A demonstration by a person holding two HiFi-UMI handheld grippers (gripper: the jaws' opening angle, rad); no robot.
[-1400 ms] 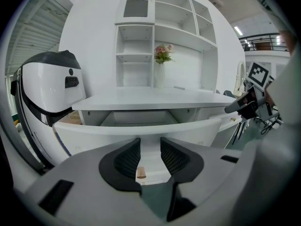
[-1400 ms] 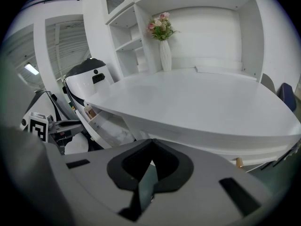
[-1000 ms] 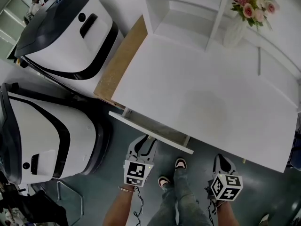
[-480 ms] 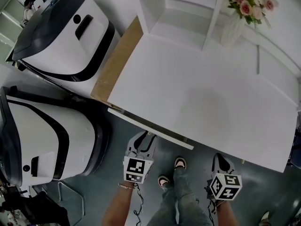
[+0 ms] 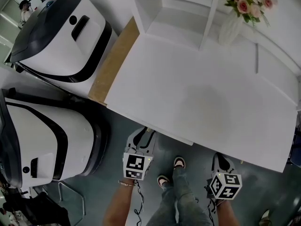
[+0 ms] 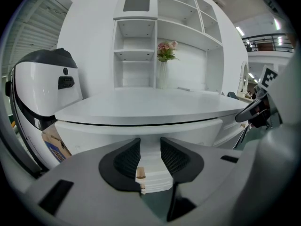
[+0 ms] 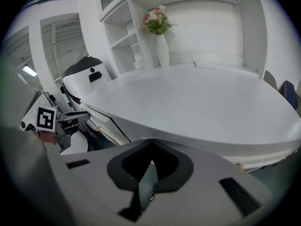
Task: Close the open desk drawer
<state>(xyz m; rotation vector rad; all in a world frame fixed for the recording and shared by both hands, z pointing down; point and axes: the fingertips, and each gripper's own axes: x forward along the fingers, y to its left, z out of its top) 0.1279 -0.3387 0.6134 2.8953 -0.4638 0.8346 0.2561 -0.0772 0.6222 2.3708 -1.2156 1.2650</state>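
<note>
While the drawer [image 5: 159, 132] sits nearly flush under the white worktop [image 5: 197, 93], both grippers hang low in front of it.
Left gripper [image 6: 150, 149], jaws a narrow gap apart, has its tips right at the drawer front. Right gripper [image 7: 151, 147], jaws together on nothing, is well apart to the right. Each cube [image 5: 136, 166] carries black-and-white square markers.

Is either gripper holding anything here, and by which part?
Nothing is held. The left gripper has its fingers apart, facing the drawer front; the right gripper has its fingers together, empty.
</note>
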